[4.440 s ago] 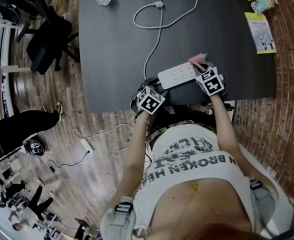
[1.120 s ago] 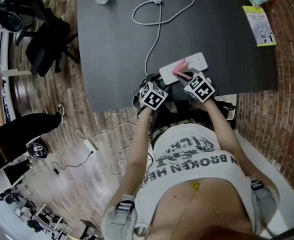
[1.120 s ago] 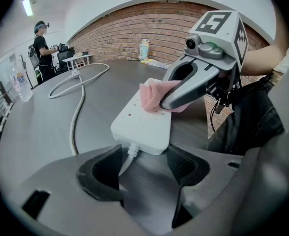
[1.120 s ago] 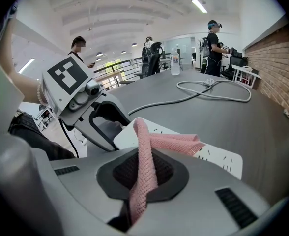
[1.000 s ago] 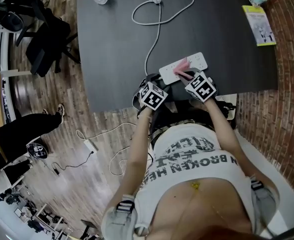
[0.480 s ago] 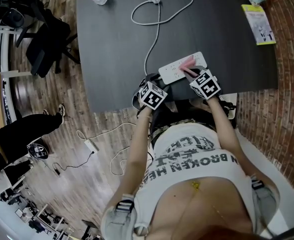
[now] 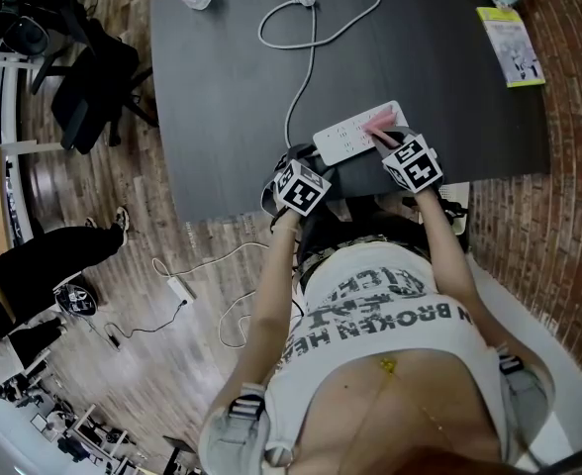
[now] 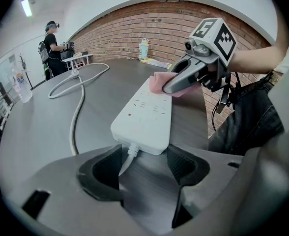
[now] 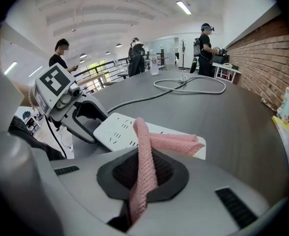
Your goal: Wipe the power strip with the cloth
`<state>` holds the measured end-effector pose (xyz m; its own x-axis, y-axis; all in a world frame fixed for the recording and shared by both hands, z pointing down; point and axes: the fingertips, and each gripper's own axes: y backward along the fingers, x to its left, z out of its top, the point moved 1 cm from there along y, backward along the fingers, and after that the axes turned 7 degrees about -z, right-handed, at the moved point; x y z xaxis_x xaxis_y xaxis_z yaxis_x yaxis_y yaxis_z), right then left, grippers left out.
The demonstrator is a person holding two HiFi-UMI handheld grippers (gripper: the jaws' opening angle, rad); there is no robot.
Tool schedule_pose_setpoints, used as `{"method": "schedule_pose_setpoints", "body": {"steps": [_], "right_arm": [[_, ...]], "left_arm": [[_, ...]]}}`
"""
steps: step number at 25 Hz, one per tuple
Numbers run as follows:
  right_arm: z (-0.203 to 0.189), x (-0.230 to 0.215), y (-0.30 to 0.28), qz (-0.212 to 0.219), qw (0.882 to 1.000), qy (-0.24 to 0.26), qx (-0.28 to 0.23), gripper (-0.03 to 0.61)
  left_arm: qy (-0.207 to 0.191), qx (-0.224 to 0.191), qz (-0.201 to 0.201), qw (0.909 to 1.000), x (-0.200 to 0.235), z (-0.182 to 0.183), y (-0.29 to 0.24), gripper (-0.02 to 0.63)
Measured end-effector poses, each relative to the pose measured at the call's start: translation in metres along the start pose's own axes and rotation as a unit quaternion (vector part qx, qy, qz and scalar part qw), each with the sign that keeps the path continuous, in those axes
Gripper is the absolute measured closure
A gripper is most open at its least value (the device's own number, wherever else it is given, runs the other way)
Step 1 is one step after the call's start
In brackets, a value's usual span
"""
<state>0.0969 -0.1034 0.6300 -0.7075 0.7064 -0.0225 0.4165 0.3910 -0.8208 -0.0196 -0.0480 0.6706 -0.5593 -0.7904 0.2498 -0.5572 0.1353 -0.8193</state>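
Right gripper (image 9: pixel 143 173): jaws clamped on a pink cloth (image 9: pixel 147 136), whose lower end vanishes into the gap between them. The cloth's free end lies on the far end of the white power strip (image 9: pixel 116 129) and covers that part. Left gripper (image 8: pixel 144 167): jaws wide apart, flanking the strip's corded end; contact cannot be made out. In the head view, marker cubes hide both pairs of jaws. The strip lies near the front edge of a dark grey tabletop (image 7: pixel 222 77), and its cord (image 8: pixel 76 127) loops away. Wood floor (image 7: pixel 143 196), brick wall (image 8: pixel 130 26), a person (image 8: pixel 51 41) standing far off.
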Motion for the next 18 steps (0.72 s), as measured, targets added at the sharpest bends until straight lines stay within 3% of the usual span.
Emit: {"method": "schedule_pose_setpoints", "body": {"steps": [18], "right_arm": [[-0.013, -0.032, 0.009, -0.042, 0.999, 0.0, 0.025, 0.561]], "left_arm": [[-0.001, -0.001, 0.001, 1.0, 0.0, -0.001, 0.0, 0.341]]}}
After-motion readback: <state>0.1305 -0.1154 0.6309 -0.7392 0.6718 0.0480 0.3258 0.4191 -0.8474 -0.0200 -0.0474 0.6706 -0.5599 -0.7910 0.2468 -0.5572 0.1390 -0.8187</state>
